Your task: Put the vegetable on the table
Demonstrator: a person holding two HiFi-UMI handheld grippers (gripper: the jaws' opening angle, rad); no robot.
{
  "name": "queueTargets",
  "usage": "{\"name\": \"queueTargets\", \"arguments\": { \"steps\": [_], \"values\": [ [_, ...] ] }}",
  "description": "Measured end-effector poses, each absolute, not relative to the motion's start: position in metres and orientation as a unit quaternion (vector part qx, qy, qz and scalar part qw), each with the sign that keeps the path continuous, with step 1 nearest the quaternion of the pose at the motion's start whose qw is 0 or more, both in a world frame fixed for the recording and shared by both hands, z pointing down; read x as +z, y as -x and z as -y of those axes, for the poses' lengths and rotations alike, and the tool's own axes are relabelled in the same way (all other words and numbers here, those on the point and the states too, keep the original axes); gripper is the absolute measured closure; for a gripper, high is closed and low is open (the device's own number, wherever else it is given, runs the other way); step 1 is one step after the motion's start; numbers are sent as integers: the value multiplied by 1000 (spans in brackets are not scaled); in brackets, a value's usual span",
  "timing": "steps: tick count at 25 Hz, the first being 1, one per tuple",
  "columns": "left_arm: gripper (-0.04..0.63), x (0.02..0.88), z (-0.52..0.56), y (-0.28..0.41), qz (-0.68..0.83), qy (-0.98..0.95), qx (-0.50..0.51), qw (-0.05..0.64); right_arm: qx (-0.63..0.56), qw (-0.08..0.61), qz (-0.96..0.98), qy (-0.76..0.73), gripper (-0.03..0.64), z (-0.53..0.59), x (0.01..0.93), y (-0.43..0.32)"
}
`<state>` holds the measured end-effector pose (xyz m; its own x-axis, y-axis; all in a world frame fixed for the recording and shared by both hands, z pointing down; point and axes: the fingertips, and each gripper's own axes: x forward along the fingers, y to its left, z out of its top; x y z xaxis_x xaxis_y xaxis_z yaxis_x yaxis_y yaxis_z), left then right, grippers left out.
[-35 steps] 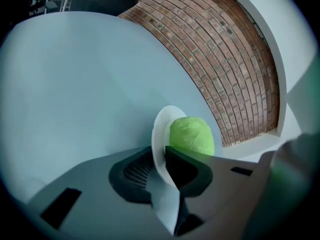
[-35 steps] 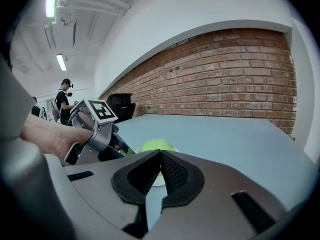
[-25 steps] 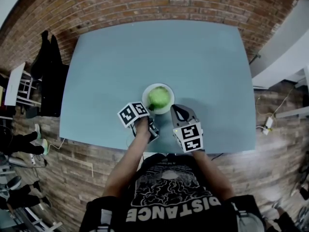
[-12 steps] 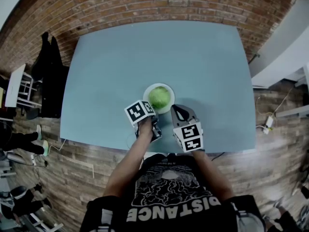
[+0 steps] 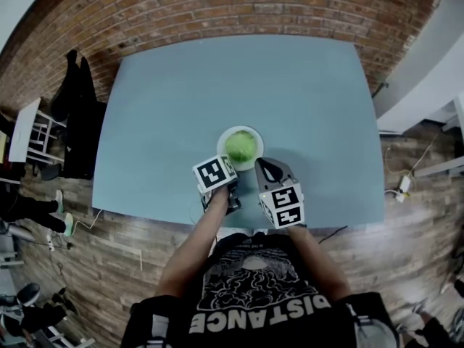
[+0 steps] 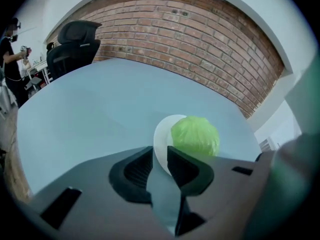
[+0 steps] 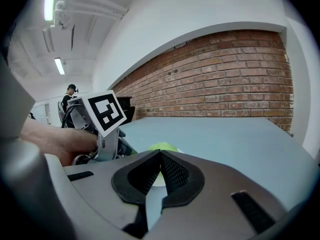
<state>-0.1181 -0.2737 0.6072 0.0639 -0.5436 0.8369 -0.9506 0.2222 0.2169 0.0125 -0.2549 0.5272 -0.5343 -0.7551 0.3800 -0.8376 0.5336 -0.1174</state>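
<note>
A round green cabbage [image 5: 241, 146] sits on a small white plate [image 5: 222, 141] near the front middle of the light blue table [image 5: 217, 85]. My left gripper [image 5: 226, 167] hangs just left of and in front of the plate. Along its jaws I see the plate [image 6: 162, 136] and the cabbage [image 6: 196, 135] a little to the right. The left gripper [image 6: 159, 151] is open by a narrow gap and empty. My right gripper [image 5: 268, 168] hovers just right of the plate. The right gripper [image 7: 160, 154] is shut and empty, with a sliver of cabbage [image 7: 161, 146] above its tips.
A brick wall [image 5: 239, 6] runs behind the table. A black office chair [image 5: 72, 114] with dark clothing stands at the table's left end, beside a white desk [image 5: 22, 125]. People stand far off to the left [image 6: 7, 44]. Cables lie on the wooden floor at the right [image 5: 402, 187].
My left gripper has moved to the right, closer to the plate's front left side. The right gripper, the plate and the cabbage have stayed put.
</note>
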Motion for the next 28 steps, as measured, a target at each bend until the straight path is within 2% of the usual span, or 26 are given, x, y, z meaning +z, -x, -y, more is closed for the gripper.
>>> {"name": "queueTargets", "arguments": {
  "steps": [10, 11, 12, 13, 28],
  "values": [
    [505, 555, 270, 99, 613, -671, 164, 384, 162, 120, 864, -461, 609, 239, 514, 1],
    [515, 551, 268, 98, 612, -676, 159, 378, 163, 120, 864, -462, 609, 236, 513, 1],
    [573, 547, 266, 98, 612, -681, 156, 370, 162, 120, 864, -462, 609, 233, 511, 2],
    [595, 543, 264, 97, 612, -687, 153, 360, 161, 118, 864, -463, 609, 232, 508, 3],
    [595, 478, 228, 100, 600, -744, 109, 272, 152, 90, 872, -456, 609, 205, 465, 25]
  ]
}}
